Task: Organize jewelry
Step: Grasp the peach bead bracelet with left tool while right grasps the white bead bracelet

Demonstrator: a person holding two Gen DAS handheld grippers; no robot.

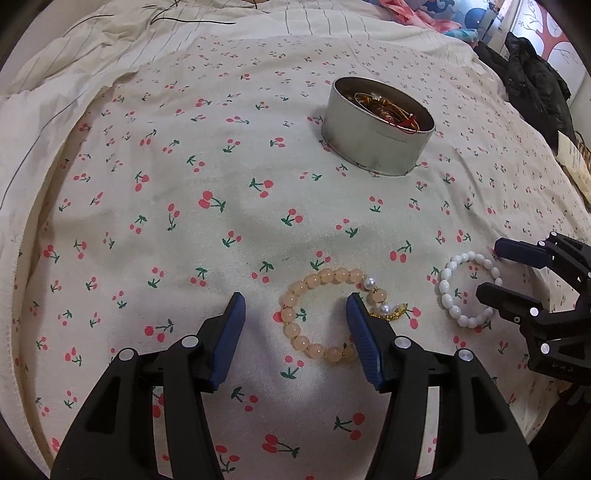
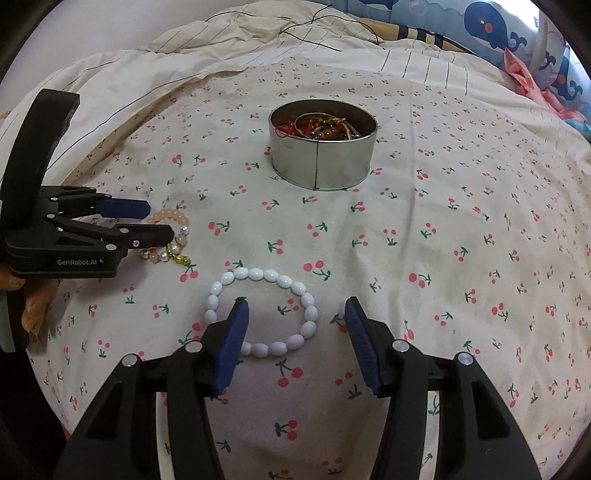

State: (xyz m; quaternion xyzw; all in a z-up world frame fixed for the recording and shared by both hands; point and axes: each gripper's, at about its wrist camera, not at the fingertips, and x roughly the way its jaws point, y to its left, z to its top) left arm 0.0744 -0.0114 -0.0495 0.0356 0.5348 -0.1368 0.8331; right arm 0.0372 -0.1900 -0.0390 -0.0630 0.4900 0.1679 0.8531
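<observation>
A peach bead bracelet (image 1: pixel 295 321) with pearls and a gold charm lies on the cherry-print sheet (image 1: pixel 184 221). My left gripper (image 1: pixel 295 306) is open over it: the ring's left arc lies between the fingers and the right finger covers part of its right side. To its right lies a white bead bracelet (image 1: pixel 447 275), with the right gripper (image 1: pixel 489 268) at its right edge. In the right wrist view my right gripper (image 2: pixel 296 304) stands open over the white bracelet (image 2: pixel 258 274), its left finger across the ring's left side. Off to the left are the left gripper (image 2: pixel 160 221) and the peach bracelet (image 2: pixel 177 219).
A round metal tin (image 1: pixel 369 147) (image 2: pixel 321 162) holding several pieces of jewelry stands further back on the sheet. A striped duvet (image 2: pixel 221 48) with a black cord lies behind it. A black jacket (image 1: pixel 532 85) is at far right. A whale-print pillow (image 2: pixel 491 29) is at the back.
</observation>
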